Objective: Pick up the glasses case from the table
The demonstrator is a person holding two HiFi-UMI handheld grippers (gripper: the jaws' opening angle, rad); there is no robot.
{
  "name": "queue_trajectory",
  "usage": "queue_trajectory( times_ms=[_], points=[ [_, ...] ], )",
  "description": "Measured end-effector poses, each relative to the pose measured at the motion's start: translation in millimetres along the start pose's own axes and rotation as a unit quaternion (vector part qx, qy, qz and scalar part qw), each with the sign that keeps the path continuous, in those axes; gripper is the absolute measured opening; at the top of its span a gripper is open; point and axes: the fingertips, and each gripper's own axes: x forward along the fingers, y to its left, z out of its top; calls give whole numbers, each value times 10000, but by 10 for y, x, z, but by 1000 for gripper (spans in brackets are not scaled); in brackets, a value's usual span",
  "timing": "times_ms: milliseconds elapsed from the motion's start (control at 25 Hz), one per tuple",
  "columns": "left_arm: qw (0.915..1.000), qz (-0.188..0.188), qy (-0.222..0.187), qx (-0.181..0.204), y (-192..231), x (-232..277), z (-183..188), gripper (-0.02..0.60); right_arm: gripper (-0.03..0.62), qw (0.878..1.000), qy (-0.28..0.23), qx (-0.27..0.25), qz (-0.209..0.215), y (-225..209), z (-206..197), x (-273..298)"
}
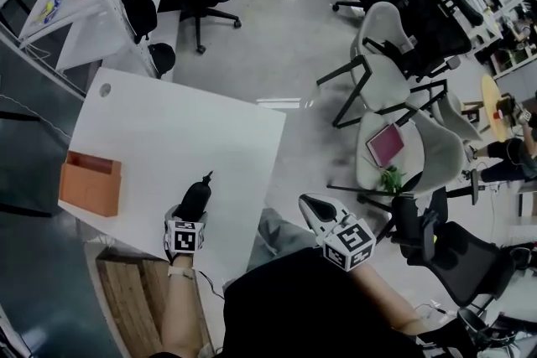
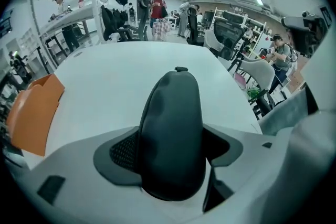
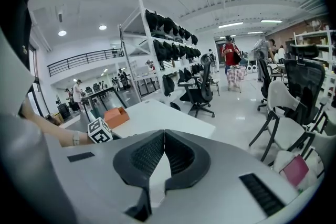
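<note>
The black glasses case (image 1: 201, 184) lies on the white table (image 1: 168, 130) near its front edge. In the left gripper view the case (image 2: 170, 134) fills the gap between the two jaws, narrow end pointing away. My left gripper (image 1: 195, 195) points steeply down over it with the jaws spread wide on either side, and the mesh pad (image 2: 123, 152) on the left shows beside the case. My right gripper (image 1: 312, 204) hovers off the table's right edge, above the person's lap. Its pads (image 3: 164, 136) meet with nothing between them.
An orange box (image 1: 90, 184) sits at the table's left edge. Grey and black office chairs (image 1: 386, 71) stand to the right, one with a pink notebook (image 1: 385, 145) on its seat. A wooden surface (image 1: 126, 298) lies below the table's front left corner.
</note>
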Motion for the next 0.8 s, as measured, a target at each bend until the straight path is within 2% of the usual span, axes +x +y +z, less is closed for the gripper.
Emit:
queue_trajectory(
  times_ms=[360, 800],
  points=[
    [9984, 296, -426, -204, 84, -421, 67, 357, 26, 9994, -82, -155, 308, 192, 58, 52],
    [9894, 603, -1151, -641, -8, -1164, 89, 358, 26, 9927, -148, -551, 1061, 643, 251, 243]
  ],
)
